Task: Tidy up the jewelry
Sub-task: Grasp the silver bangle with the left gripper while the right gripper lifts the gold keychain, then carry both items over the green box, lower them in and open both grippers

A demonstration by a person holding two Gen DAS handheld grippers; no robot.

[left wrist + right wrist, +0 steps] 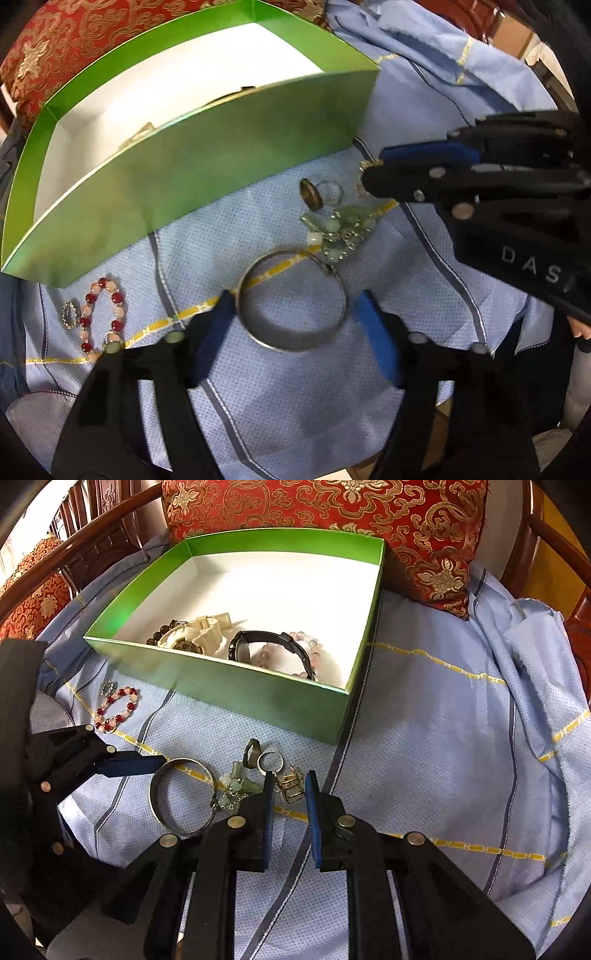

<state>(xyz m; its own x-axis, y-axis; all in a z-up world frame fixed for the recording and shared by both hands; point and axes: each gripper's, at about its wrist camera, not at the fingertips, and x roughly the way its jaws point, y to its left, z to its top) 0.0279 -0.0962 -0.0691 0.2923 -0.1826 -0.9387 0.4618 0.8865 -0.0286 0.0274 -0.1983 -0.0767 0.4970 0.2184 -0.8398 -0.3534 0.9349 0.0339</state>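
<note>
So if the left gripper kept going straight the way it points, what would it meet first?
Most likely the silver bangle, which lies between the left gripper's open jaws on the blue cloth; depth is hard to judge.

From the left wrist, the green cardboard box (207, 166) has its near wall hiding nearly everything inside. The small gold-wire piece (290, 784) between the right claw (290, 786) pads is too tiny to identify.

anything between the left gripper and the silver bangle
Nothing visible: the left gripper has the silver bangle between its open fingers. The green bead cluster touches the bangle's far rim, outside the fingers.
</note>
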